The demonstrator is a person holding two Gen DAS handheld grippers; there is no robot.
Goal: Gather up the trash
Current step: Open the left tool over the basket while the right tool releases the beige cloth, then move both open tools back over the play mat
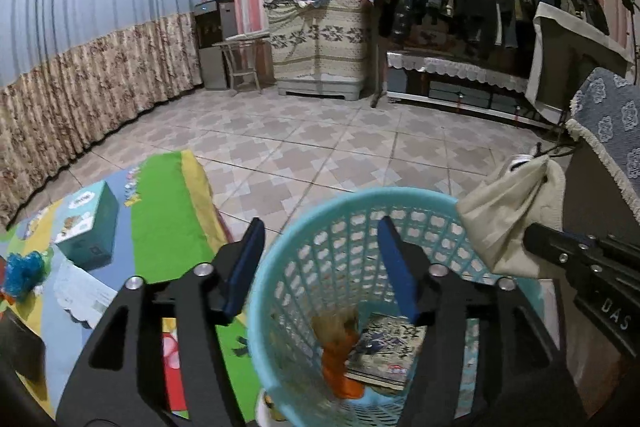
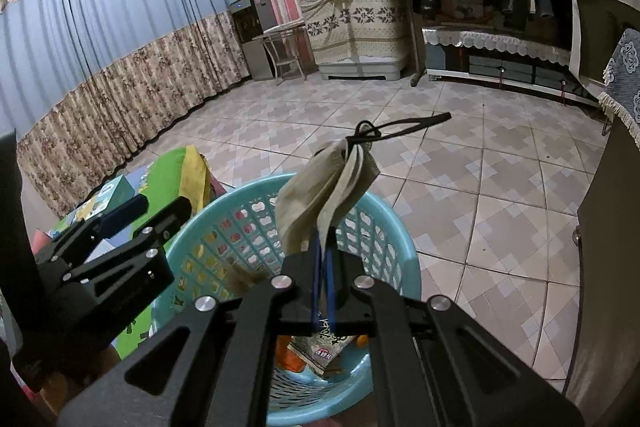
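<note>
A turquoise lattice basket stands below both grippers; its rim also shows in the right wrist view. Inside lie an orange scrap and a printed packet. My left gripper hangs open over the basket with nothing between its blue pads. My right gripper is shut on a beige face mask with black ear loops, held above the basket's far rim. In the left wrist view the mask hangs at the right, on the right gripper. The left gripper shows at the left of the right wrist view.
Left of the basket a colourful mat carries a teal box, a blue frilly item and a paper slip. Tiled floor stretches beyond. A dark cabinet with a blue cloth stands at the right.
</note>
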